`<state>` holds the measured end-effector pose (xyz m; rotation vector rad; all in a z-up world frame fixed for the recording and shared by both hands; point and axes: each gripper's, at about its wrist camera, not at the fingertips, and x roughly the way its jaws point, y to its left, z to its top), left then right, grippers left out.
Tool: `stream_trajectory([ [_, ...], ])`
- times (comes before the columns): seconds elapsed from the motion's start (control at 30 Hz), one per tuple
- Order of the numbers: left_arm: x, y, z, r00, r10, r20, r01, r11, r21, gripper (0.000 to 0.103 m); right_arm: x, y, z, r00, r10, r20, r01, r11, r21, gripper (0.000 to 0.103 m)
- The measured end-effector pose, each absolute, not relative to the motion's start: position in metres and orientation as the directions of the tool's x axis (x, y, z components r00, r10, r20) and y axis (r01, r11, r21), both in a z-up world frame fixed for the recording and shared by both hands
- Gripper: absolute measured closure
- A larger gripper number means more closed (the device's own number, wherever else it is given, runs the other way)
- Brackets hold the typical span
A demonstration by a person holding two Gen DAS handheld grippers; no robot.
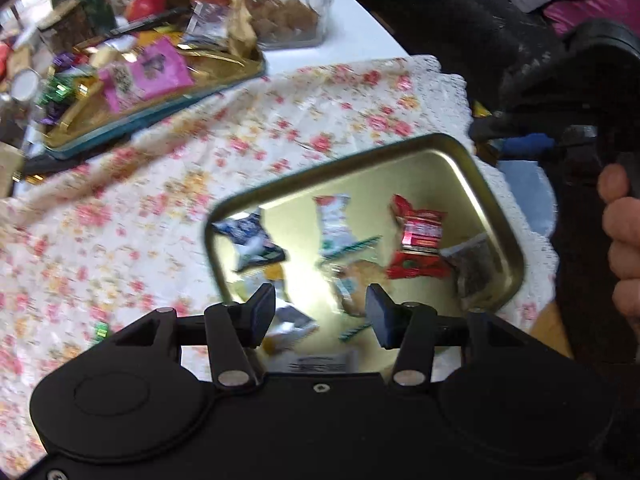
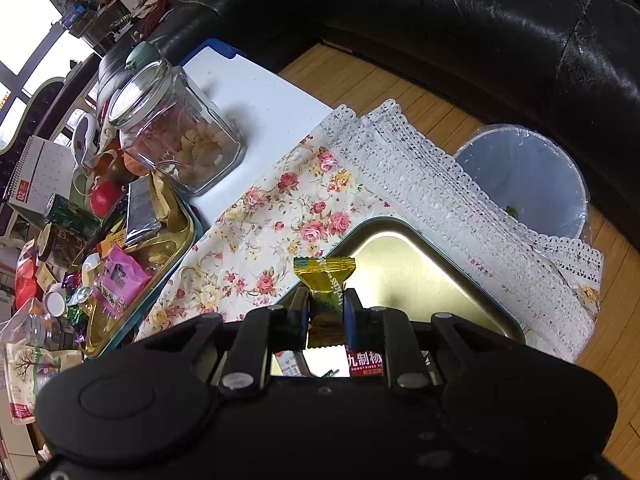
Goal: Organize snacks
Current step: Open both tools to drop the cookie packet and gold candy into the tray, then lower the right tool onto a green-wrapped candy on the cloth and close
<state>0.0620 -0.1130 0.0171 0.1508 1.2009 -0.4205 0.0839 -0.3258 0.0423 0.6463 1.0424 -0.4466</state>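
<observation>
Your right gripper [image 2: 327,312] has its jaws pinching the yellow-green foil candy sachet [image 2: 325,280] above the gold rectangular tin tray's [image 2: 404,276] 7 o'clock corner; released here, it could slip outside onto the floral cloth [image 2: 256,240]; your left gripper [image 1: 320,312], jaws spread and empty, hovers over the red wrapped sweet [image 1: 418,240].

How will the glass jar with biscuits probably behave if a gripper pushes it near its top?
The glass jar looks tall and only partly filled, so a high push may tip it. Its smooth glass is probably slippery and fragile. It stands on the bare white table, where it might slide.
</observation>
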Motion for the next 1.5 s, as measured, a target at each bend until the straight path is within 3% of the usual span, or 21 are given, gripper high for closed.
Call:
stream_trajectory([
  [0.2,0.073,-0.085,0.021,0.371,-0.129,-0.92,0.344,0.939,0.007,0.047,0.085,-0.325,0.043,0.445,-0.044,-0.895,0.622,0.734,0.273,0.083],
  [0.53,0.087,-0.06,0.025,0.342,-0.145,-0.928,0.265,0.963,-0.052,0.047,0.087,-0.32,0.048,0.468,-0.055,-0.882,0.615,0.737,0.28,0.08],
  [1.0,0.09,-0.052,0.02,0.328,-0.086,-0.941,0.25,0.968,-0.001,0.047,0.092,-0.305,0.048,0.419,-0.044,-0.907,0.572,0.788,0.226,0.075],
  [1.5,0.112,0.025,0.019,0.289,-0.002,-0.957,0.043,0.999,0.011,0.047,0.098,-0.272,0.039,0.364,0.038,-0.931,0.525,0.817,0.239,0.074],
])
